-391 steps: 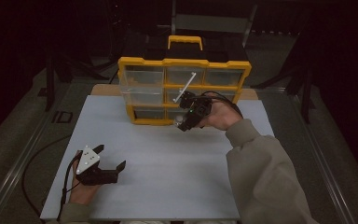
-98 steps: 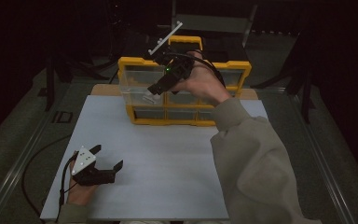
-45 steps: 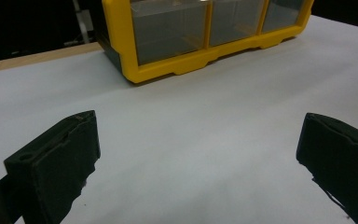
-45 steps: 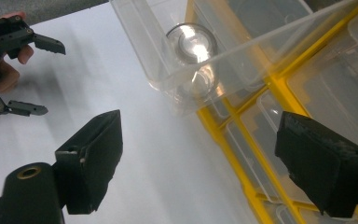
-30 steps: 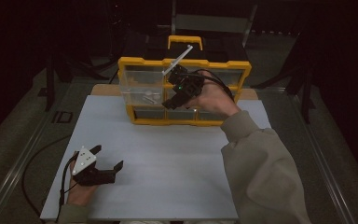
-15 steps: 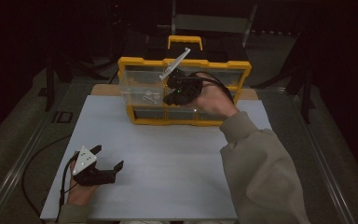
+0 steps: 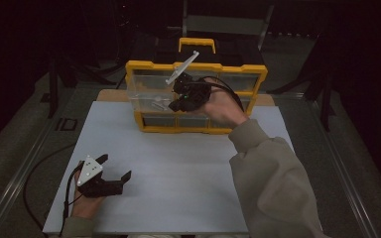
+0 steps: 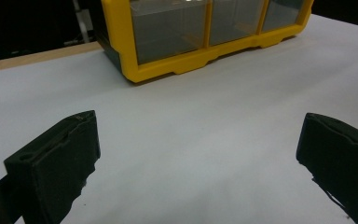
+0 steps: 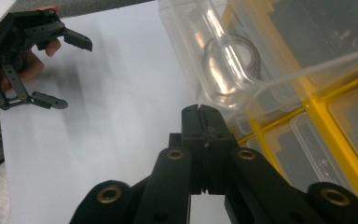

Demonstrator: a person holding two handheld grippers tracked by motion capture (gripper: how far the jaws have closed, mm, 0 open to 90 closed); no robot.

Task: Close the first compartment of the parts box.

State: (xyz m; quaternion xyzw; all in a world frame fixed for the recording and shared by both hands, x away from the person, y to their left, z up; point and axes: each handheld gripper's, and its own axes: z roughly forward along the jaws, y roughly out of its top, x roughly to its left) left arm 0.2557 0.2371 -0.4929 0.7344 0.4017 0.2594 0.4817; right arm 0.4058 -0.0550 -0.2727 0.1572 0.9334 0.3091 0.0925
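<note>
A yellow organiser case (image 7: 250, 72) stands upright at the far side of the white table top (image 7: 178, 168). Its upper left clear drawer (image 7: 146, 96) sticks out toward me. My right gripper (image 7: 173, 106) is at that drawer's front. In the right gripper view the right gripper (image 9: 200, 112) has its jaws pressed together at the lip of the clear drawer (image 9: 205, 42), where a ring-shaped piece (image 9: 230, 65) lies inside. My left gripper (image 7: 115, 167) rests open on the table at the near left, holding nothing; the left gripper (image 8: 196, 154) faces the case (image 8: 121, 56).
More clear drawers (image 9: 307, 140) fill the case's yellow frame. A yellow carry handle (image 7: 197, 43) tops the case. The wooden table edge (image 7: 111, 95) shows behind the white sheet. The left gripper (image 9: 78, 74) lies far off across bare white surface. Dark floor surrounds the table.
Over the earlier frames my right gripper went from the lower right drawers up to the top left, then settled at the pulled-out drawer. Over the last second neither hand visibly moved.
</note>
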